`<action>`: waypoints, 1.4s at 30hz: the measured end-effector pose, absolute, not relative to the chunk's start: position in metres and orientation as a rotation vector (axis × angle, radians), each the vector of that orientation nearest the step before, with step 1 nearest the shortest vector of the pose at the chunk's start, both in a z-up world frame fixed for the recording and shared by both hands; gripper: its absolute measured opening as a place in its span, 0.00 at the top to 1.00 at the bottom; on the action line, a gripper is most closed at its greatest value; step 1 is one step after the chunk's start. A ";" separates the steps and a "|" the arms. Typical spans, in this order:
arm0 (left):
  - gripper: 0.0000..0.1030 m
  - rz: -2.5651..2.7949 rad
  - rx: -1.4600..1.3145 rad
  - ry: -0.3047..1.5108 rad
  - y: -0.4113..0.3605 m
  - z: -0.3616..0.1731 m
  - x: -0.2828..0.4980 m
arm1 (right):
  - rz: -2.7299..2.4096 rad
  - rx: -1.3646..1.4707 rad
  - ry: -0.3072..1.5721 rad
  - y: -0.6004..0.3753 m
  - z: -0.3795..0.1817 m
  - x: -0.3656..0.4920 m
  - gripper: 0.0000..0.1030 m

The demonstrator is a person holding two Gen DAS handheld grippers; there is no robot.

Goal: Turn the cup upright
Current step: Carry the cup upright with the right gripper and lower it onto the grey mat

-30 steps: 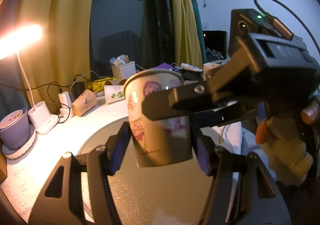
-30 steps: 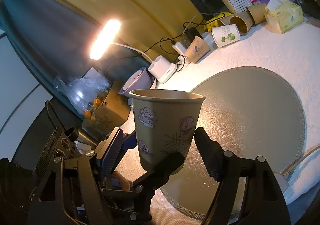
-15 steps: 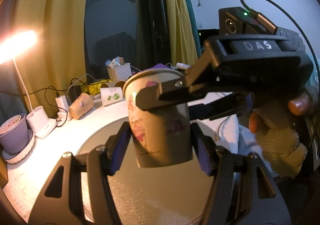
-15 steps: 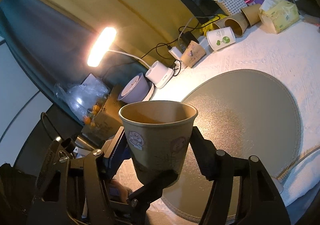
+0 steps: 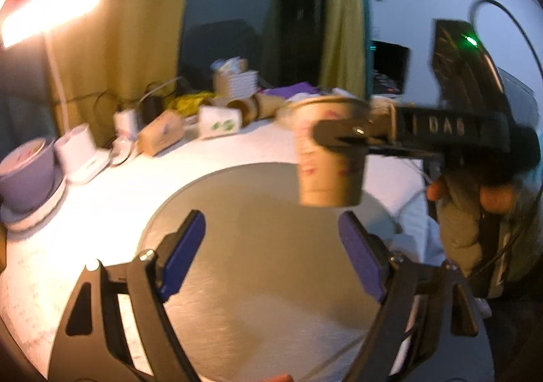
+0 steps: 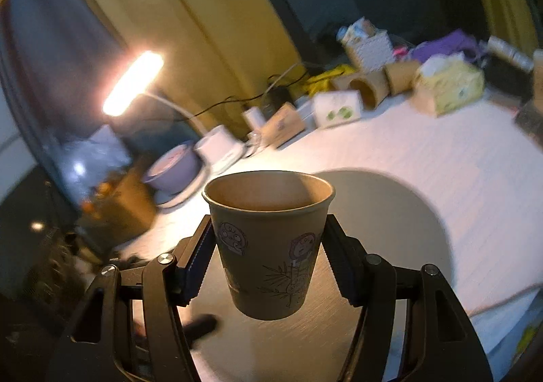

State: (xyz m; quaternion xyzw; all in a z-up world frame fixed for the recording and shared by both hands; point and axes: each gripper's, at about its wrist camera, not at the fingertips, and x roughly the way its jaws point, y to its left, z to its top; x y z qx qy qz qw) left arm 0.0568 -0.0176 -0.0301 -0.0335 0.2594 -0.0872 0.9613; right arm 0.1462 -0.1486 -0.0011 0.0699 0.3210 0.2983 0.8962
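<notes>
Cup: brown paper cup with cartoon stickers point(image 6: 268, 246) hanging mouth-up over the round grey mat point(image 6: 390, 212), off the desk point(image 6: 458, 151).
Right claw point(image 6: 268, 260): pinching the cup's sides, both pads touching.
Left claw point(image 5: 271, 256): gaping wide, holding nothing.
Doing it well: lowering straight onto the mat, keeping the rim level, releasing only once seated.
Changing since earlier: left claw, gripping the cup a second ago, now letting go and backing off.
</notes>
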 end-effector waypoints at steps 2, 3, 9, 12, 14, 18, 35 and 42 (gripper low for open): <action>0.20 -0.123 -0.096 0.542 -0.005 -0.032 0.063 | 0.572 0.091 0.639 -0.144 -0.005 0.151 0.36; 0.20 -0.105 -0.113 0.552 0.002 -0.032 0.066 | 0.547 0.059 0.630 -0.140 -0.009 0.155 0.36; 0.21 0.005 -0.188 0.603 0.034 -0.041 0.075 | 0.448 -0.074 0.581 -0.119 -0.026 0.166 0.36; 0.20 0.048 -0.212 0.641 0.040 -0.051 0.078 | 0.430 -0.107 0.588 -0.109 -0.035 0.169 0.36; 0.21 0.060 -0.223 0.656 0.042 -0.055 0.080 | 0.425 -0.126 0.592 -0.103 -0.037 0.169 0.36; 0.20 0.070 -0.232 0.661 0.043 -0.058 0.077 | 0.420 -0.145 0.589 -0.100 -0.037 0.167 0.36; 0.20 0.054 -0.211 0.674 0.034 -0.064 0.082 | 0.388 -0.200 0.604 -0.104 -0.044 0.154 0.25; 0.21 0.043 -0.193 0.661 0.029 -0.061 0.079 | 0.393 -0.200 0.617 -0.109 -0.046 0.145 0.21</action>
